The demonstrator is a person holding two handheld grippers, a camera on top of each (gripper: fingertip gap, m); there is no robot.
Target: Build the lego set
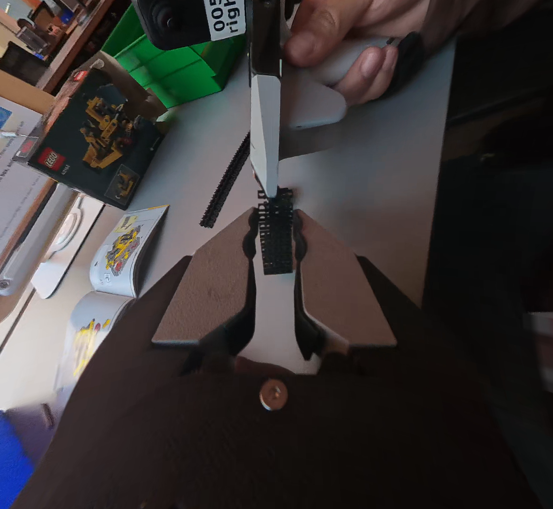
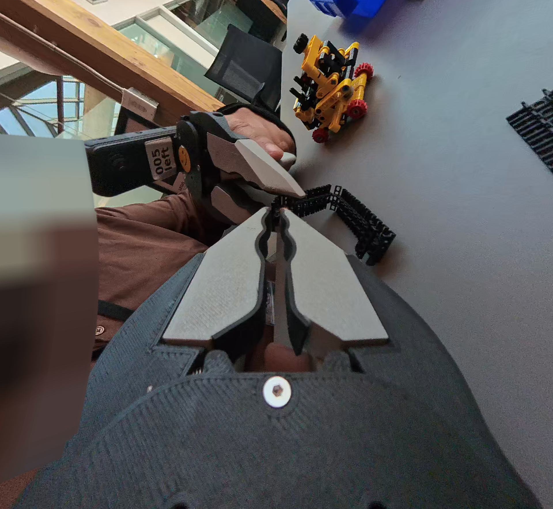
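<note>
While the yellow bulldozer body (image 2: 330, 87) stands largely assembled at upper centre of the right wrist view, its red wheels bare, the tracks are judged the main work left. At the left of the left wrist view, the set's box (image 1: 89, 141) and open instruction booklet (image 1: 125, 250) are seen on the grey tabletop (image 1: 359, 195), with a second black track strip (image 1: 226, 183) lying loose toward the centre. At centre, the short black track (image 1: 276, 234) is grasped across its width by the left tongs (image 1: 275, 219), while one end link is pinched by the clenched right tongs (image 2: 276, 213). In the right wrist view the track is seen as a chain of ribbed links, bent and unclosed, trailing rightward onto the tabletop.
</note>
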